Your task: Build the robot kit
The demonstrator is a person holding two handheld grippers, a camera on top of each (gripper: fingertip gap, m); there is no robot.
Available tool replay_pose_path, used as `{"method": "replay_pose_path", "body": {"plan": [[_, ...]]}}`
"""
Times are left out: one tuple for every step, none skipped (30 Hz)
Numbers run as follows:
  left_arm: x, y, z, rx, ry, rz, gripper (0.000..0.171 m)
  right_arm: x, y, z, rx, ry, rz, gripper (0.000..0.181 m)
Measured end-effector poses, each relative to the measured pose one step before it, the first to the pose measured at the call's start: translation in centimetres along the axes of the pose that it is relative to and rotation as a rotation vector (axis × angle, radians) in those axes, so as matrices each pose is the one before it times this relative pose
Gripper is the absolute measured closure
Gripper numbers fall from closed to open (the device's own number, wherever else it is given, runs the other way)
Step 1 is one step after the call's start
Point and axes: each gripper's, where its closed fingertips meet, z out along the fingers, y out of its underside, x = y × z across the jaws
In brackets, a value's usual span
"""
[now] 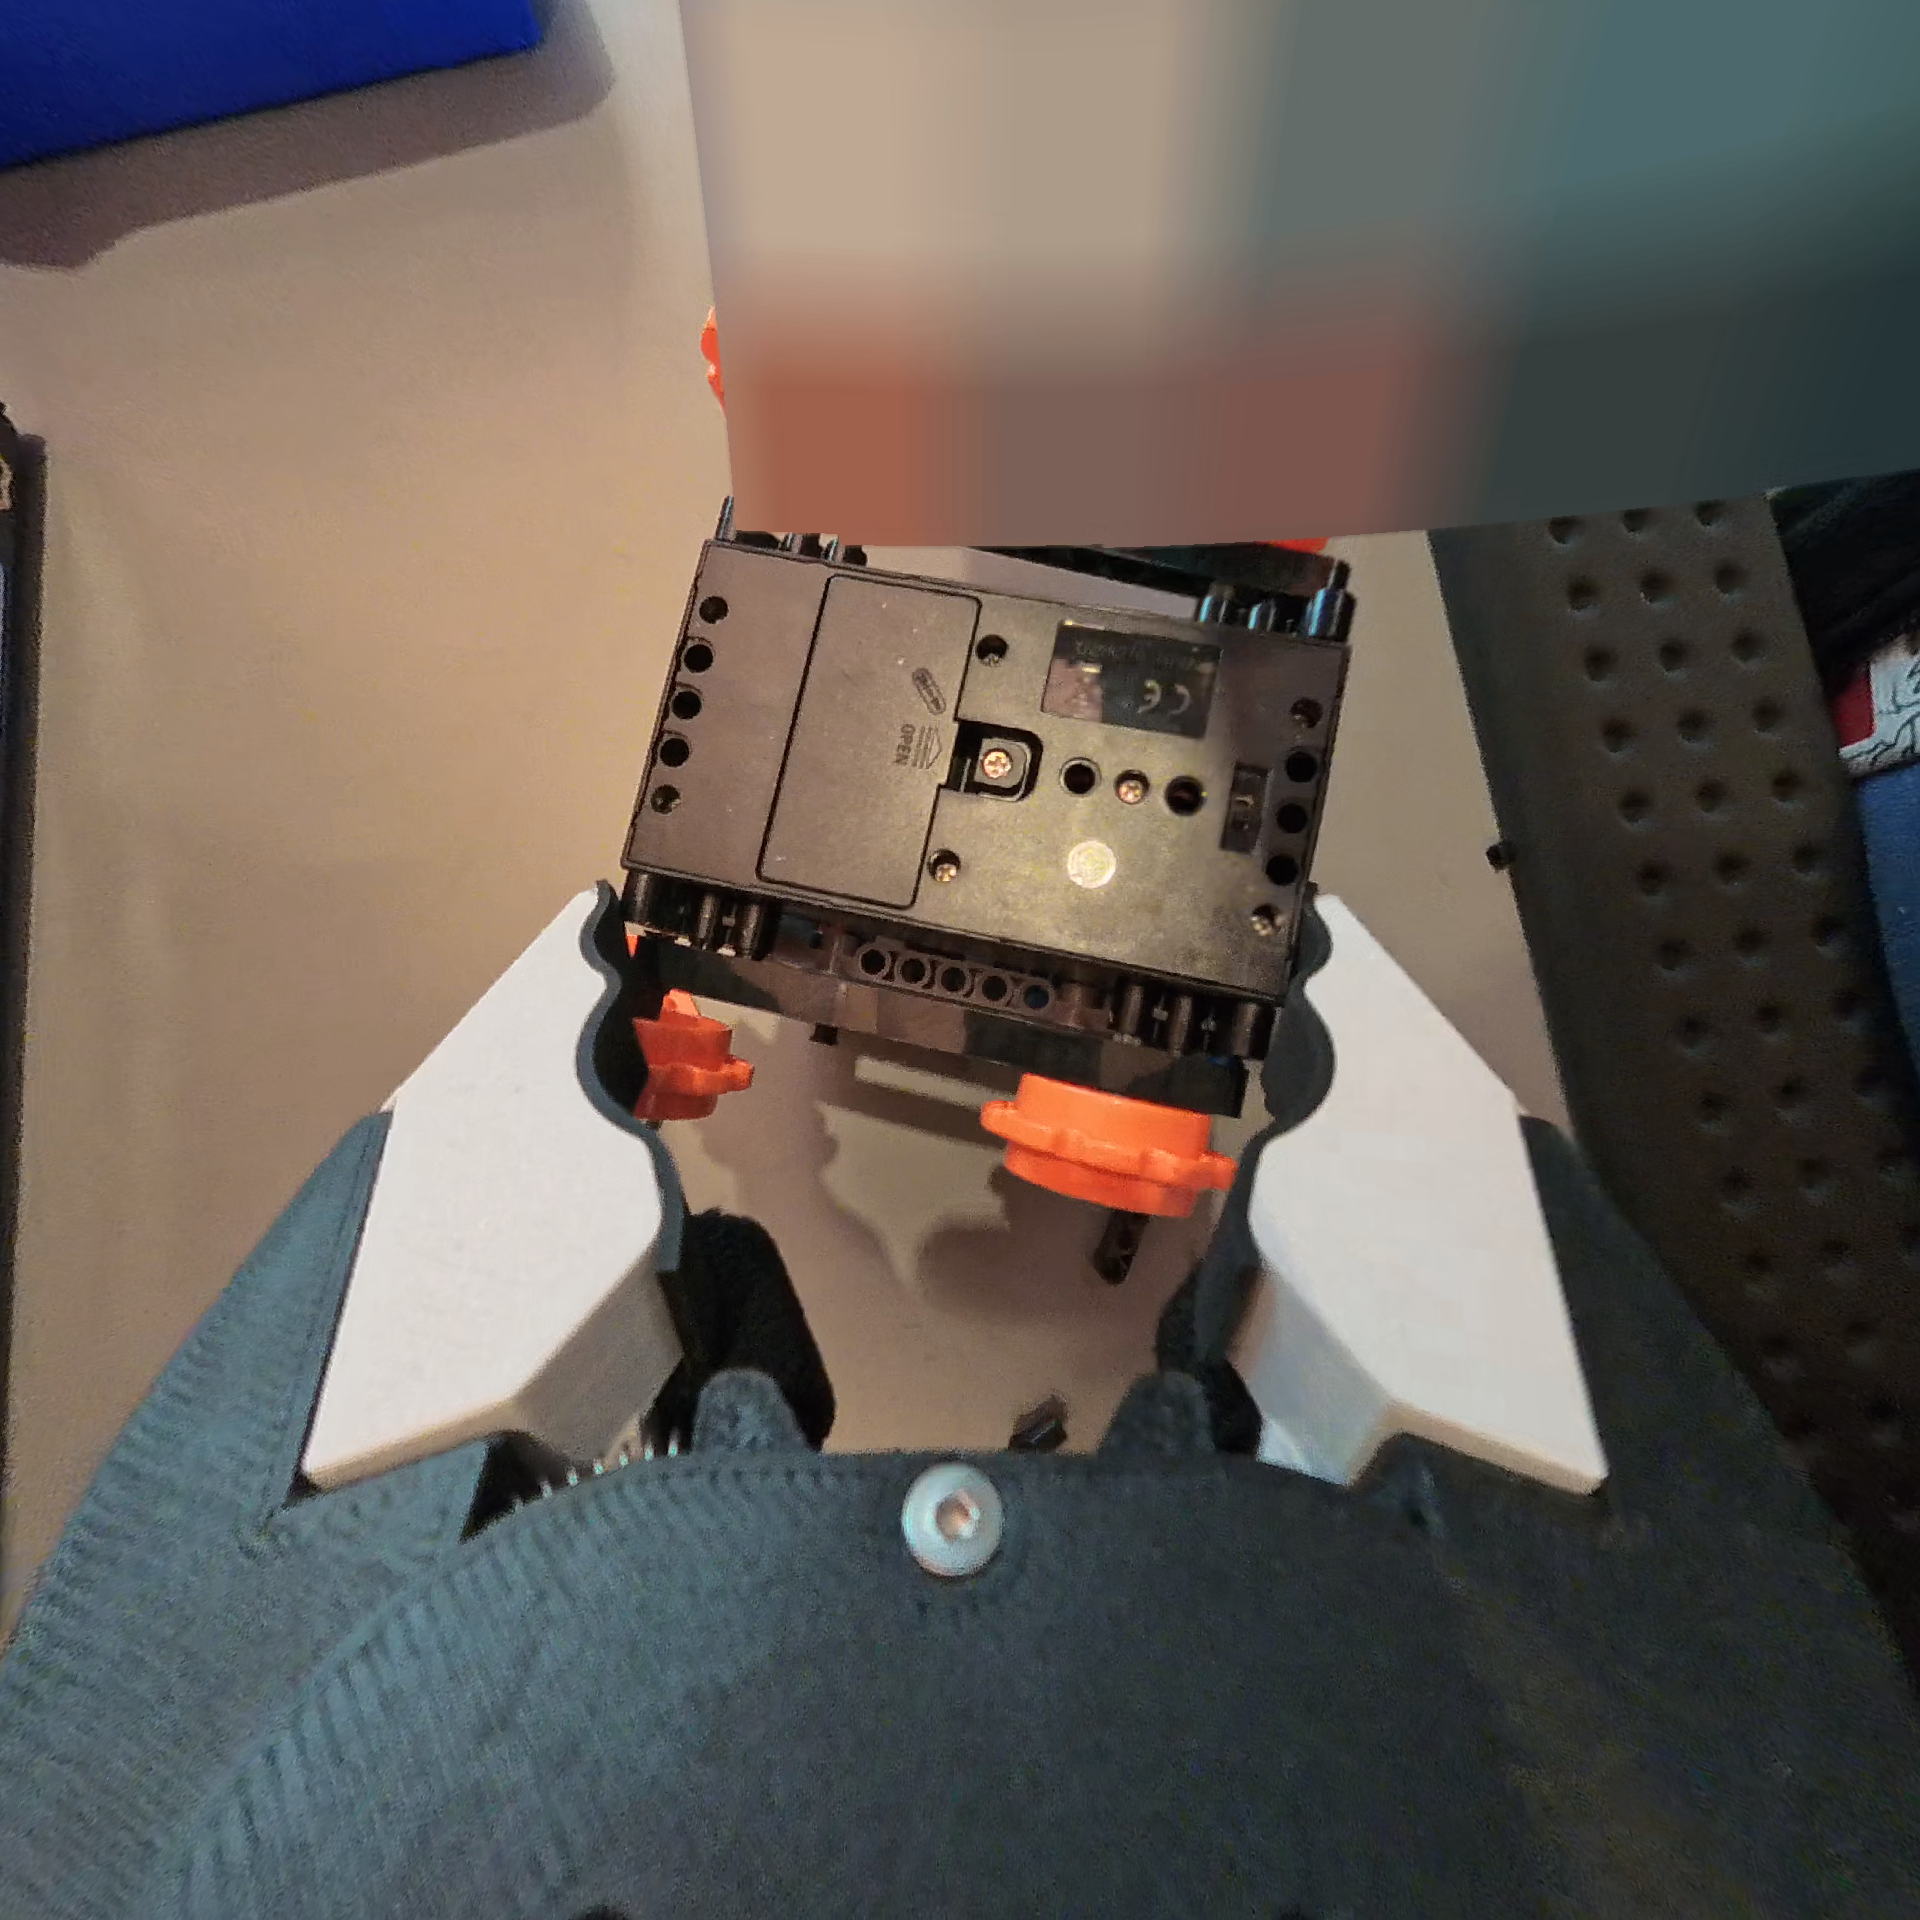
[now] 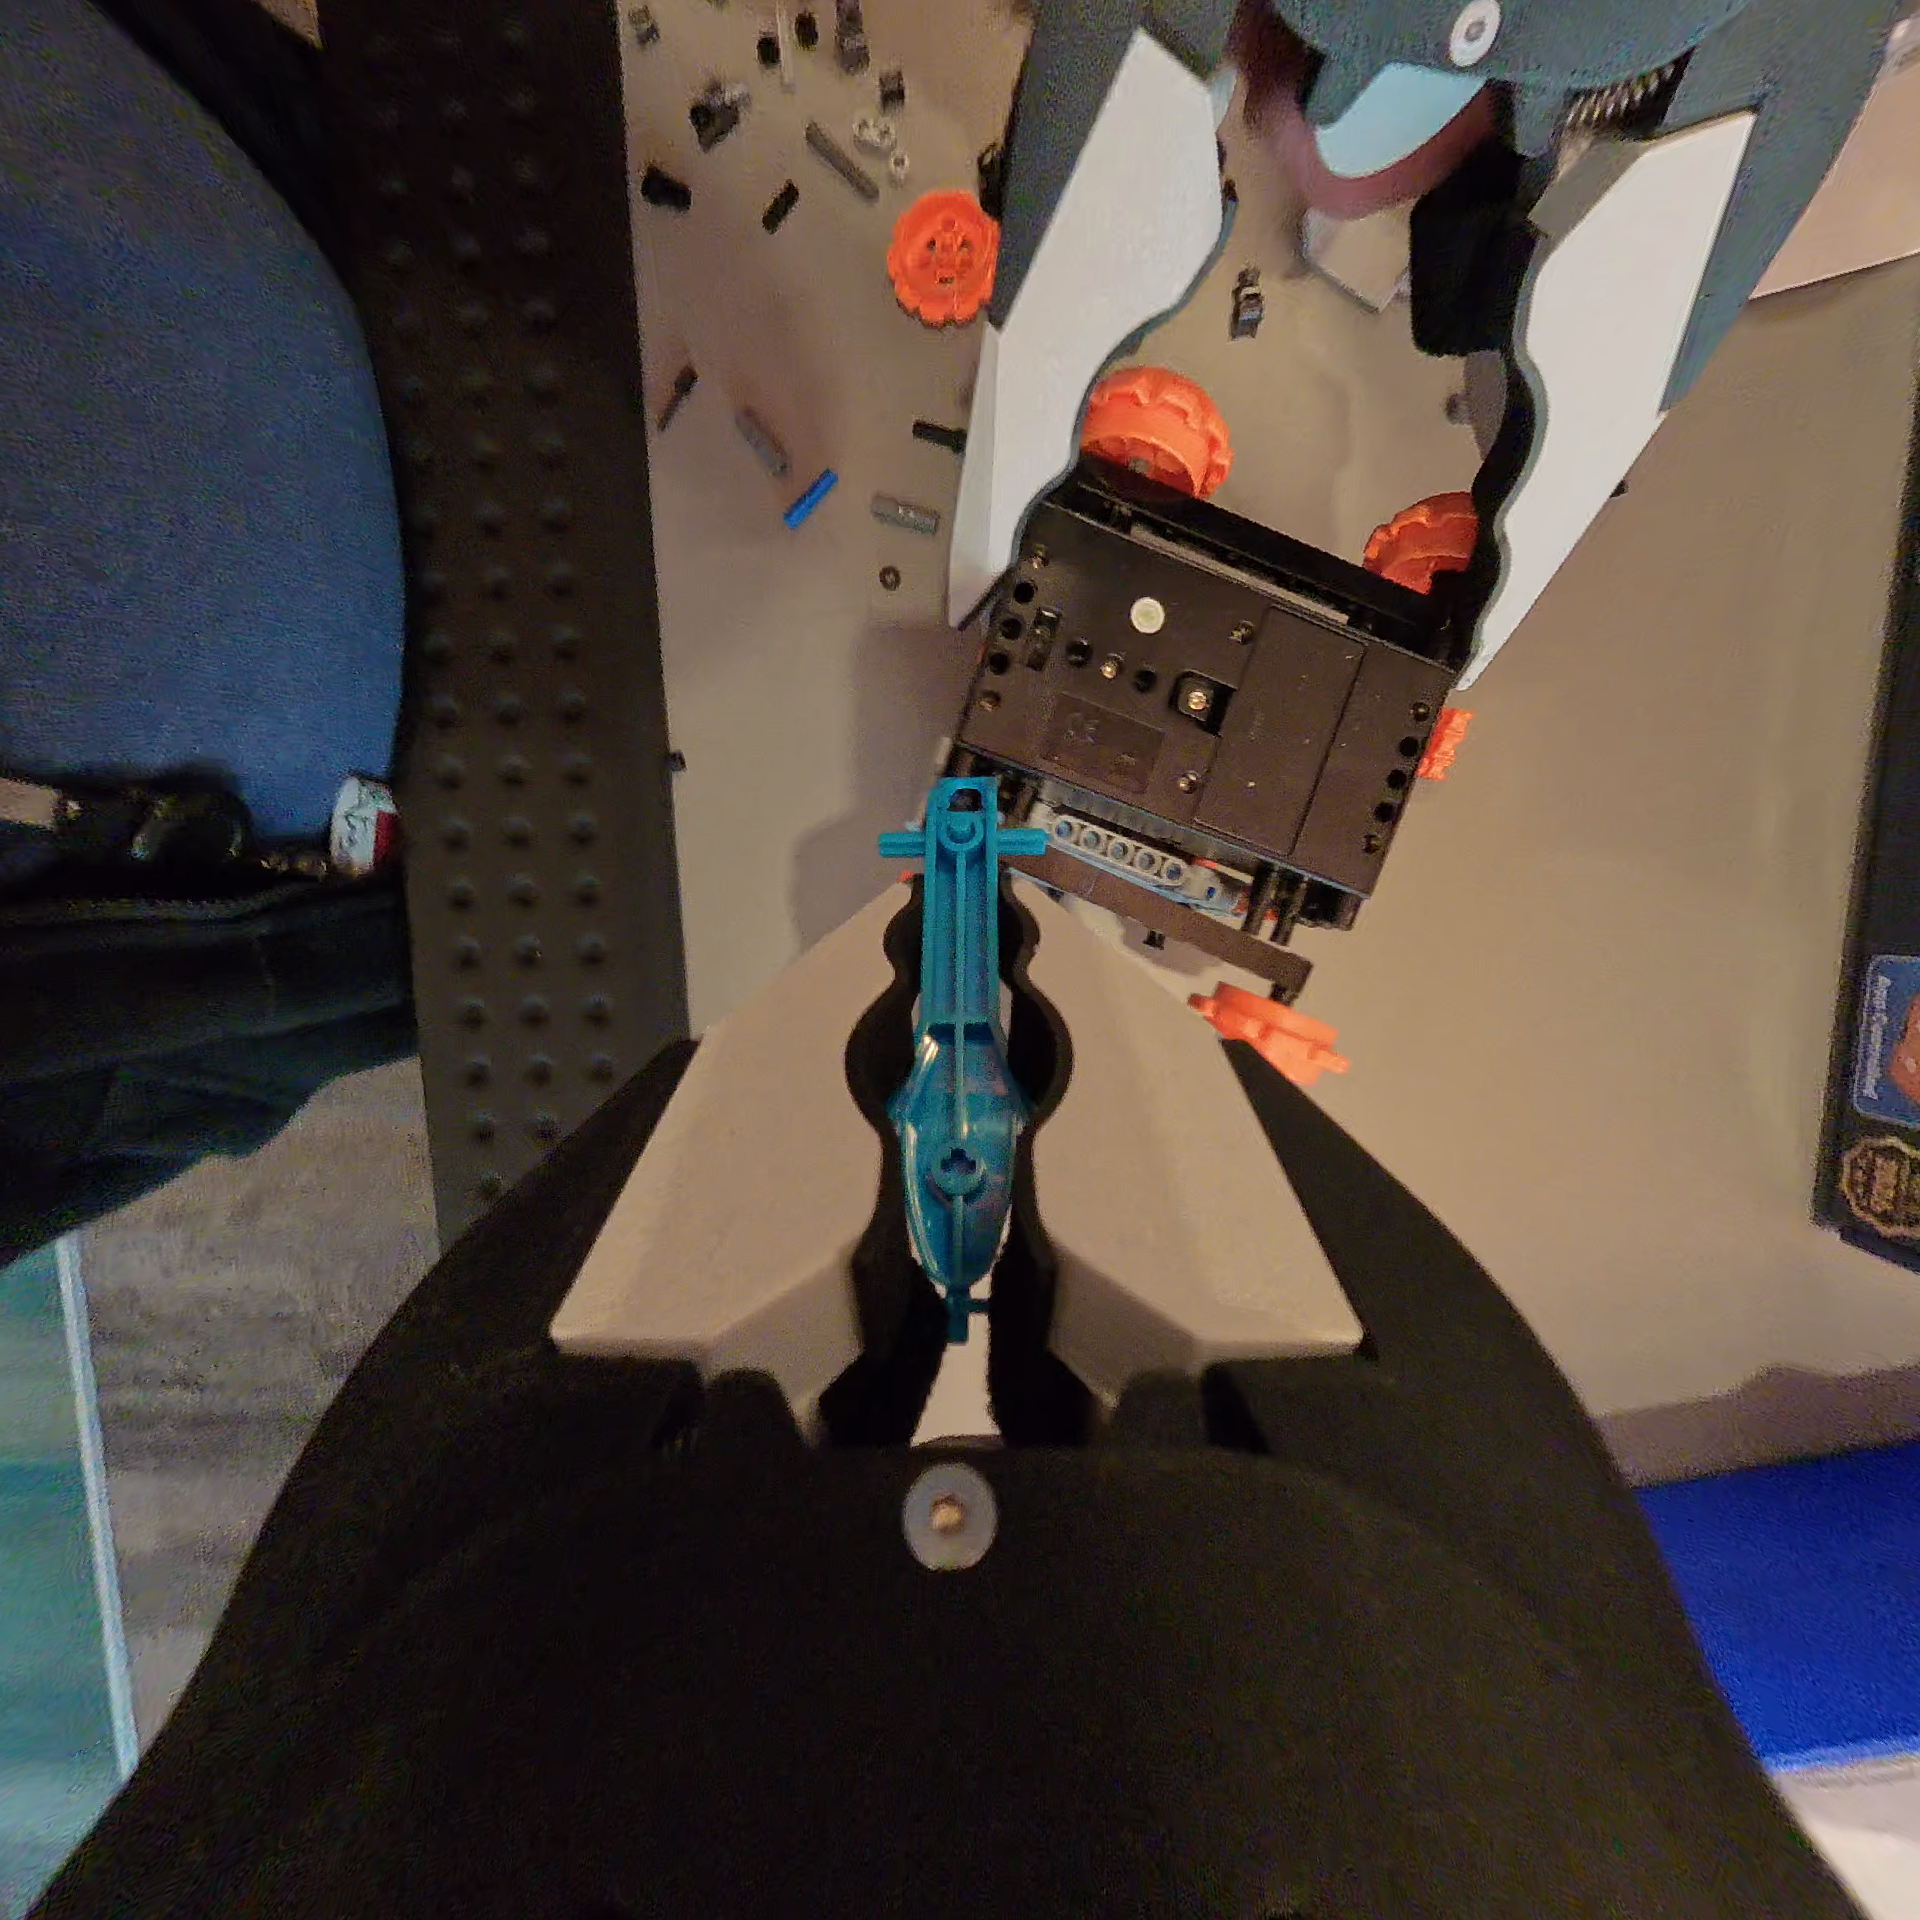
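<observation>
My left gripper (image 1: 956, 935) is shut on a black battery-box chassis (image 1: 977, 758) built of toy bricks, with orange wheel hubs (image 1: 1107, 1143) below it, held above the beige table. The same chassis (image 2: 1205, 707) and the left gripper (image 2: 1216, 623) show in the right wrist view. My right gripper (image 2: 961, 914) is shut on a teal plastic piece (image 2: 961, 1039) with a cross-shaped end. Its tip touches or nearly touches the chassis's near lower corner, beside a grey beam with holes (image 2: 1122, 857).
Several small loose bricks (image 2: 769, 436) and an orange wheel hub (image 2: 943, 257) lie on the table behind. A black perforated strip (image 2: 509, 623) runs along the table's edge. A dark box (image 2: 1881, 1039) stands at the right, a blue sheet (image 2: 1787, 1600) lies near. Across from one pair of fingers to the other is roughly 10 cm.
</observation>
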Motion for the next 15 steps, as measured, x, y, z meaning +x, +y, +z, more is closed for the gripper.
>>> {"method": "replay_pose_path", "body": {"plan": [[-0.141, -0.122, -0.002, 0.00917, 0.0028, -0.0221, 0.049, -0.198, -0.020, -0.290, 0.0143, 0.0215, 0.0147, 0.173], [-0.173, -0.104, -0.020, 0.00543, 0.0008, -0.0230, 0.049, 0.004, 0.258, -0.120, -0.0013, 0.0389, 0.0056, 0.173], [-0.118, -0.106, 0.014, 0.00281, 0.0003, -0.0179, 0.049, -0.012, 0.432, 0.035, -0.0087, 0.0401, 0.0025, 0.173], [-0.079, -0.098, 0.039, 0.00187, -0.0020, -0.0129, 0.049, 0.114, 0.420, 0.146, -0.0069, 0.0479, 0.0118, 0.173], [-0.034, -0.123, 0.055, 0.00071, -0.0050, -0.0113, 0.049, -0.037, 0.363, 0.273, -0.0015, 0.0398, 0.0137, 0.173], [0.040, -0.032, 0.074, -0.00743, -0.0088, -0.0021, 0.049, -0.371, 0.254, 0.325, 0.0096, 0.0184, 0.0141, 0.173], [0.102, 0.026, 0.072, -0.01442, -0.0135, 0.0087, 0.049, -0.318, 0.277, 0.293, 0.0128, 0.0154, 0.0233, 0.173], [0.109, -0.001, 0.095, -0.01125, -0.0145, 0.0065, 0.049, -0.141, 0.485, 0.217, 0.0063, 0.0228, 0.0253, 0.173], [0.096, -0.016, 0.080, -0.00448, -0.0142, 0.0055, 0.049, -0.203, 0.447, 0.070, 0.0155, 0.0165, 0.0245, 0.173], [0.076, 0.016, -0.009, -0.00155, -0.0135, -0.0025, 0.049, -0.520, 0.244, -0.096, 0.0339, -0.0095, 0.0359, 0.173], [0.079, 0.089, -0.079, -0.00300, -0.0111, -0.0049, 0.049, -0.707, 0.261, -0.153, 0.0376, -0.0275, 0.0401, 0.173], [0.118, 0.074, -0.120, 0.00270, -0.0043, -0.0038, 0.049, -0.456, 0.505, -0.135, 0.0306, -0.0148, 0.0331, 0.172], [0.193, 0.078, -0.172, 0.00537, 0.0019, -0.0025, 0.048, -0.237, 0.766, -0.089, 0.0197, -0.0067, 0.0421, 0.172], [0.123, 0.057, -0.220, 0.00538, -0.0027, -0.0006, 0.046, -0.329, 0.869, 0.031, 0.0141, -0.0213, 0.0535, 0.172], [0.046, -0.091, -0.289, 0.00926, -0.0069, -0.0010, 0.041, -0.334, 0.845, 0.180, 0.0159, -0.0289, 0.0579, 0.172]]}}
